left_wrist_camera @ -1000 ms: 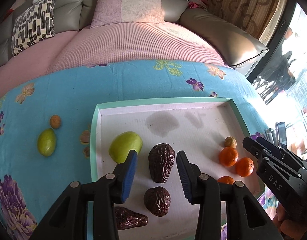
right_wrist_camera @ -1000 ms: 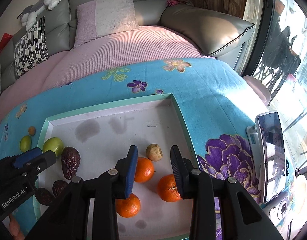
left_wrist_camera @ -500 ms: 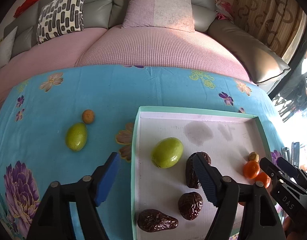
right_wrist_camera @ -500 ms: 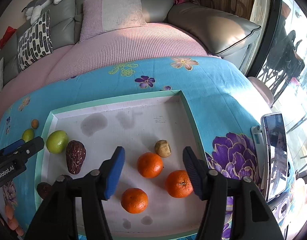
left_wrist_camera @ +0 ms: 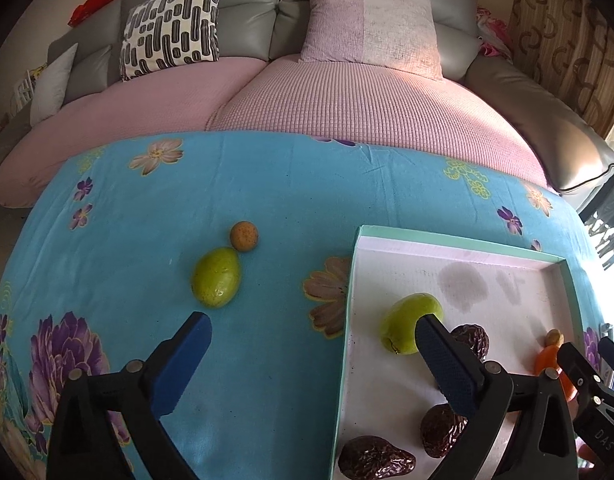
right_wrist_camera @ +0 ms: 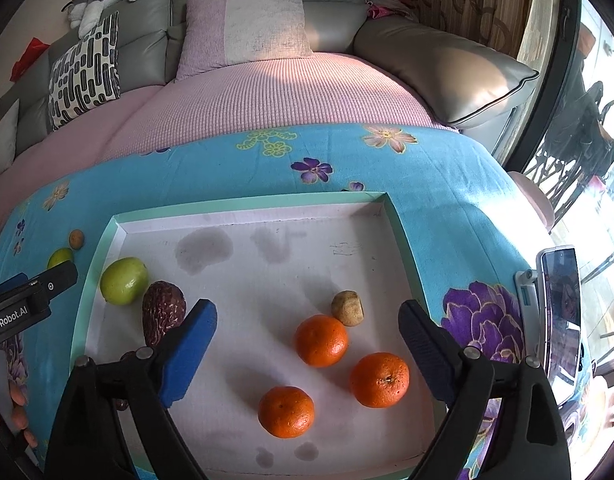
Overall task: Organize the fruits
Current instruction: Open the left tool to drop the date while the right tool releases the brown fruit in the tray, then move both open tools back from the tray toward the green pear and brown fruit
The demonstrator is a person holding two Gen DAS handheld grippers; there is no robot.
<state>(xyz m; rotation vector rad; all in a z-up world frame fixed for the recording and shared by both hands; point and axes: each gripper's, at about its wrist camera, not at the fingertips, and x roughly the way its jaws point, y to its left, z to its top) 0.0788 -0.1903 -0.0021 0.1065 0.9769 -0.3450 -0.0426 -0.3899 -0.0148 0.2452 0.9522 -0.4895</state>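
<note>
Fruits (right_wrist_camera: 321,340) unmoved; both grippers (left_wrist_camera: 313,354) now wider.

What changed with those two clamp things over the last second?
Both opened wide, and neither gripped anything. The left hand-held gripper swung left, from over the dark fruits in the tray toward the green fruit on the cloth. The right hand-held gripper stayed over the oranges but drew back a little. No fruit moved.

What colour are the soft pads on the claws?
Blue pads, clearest in the right wrist view.
</note>
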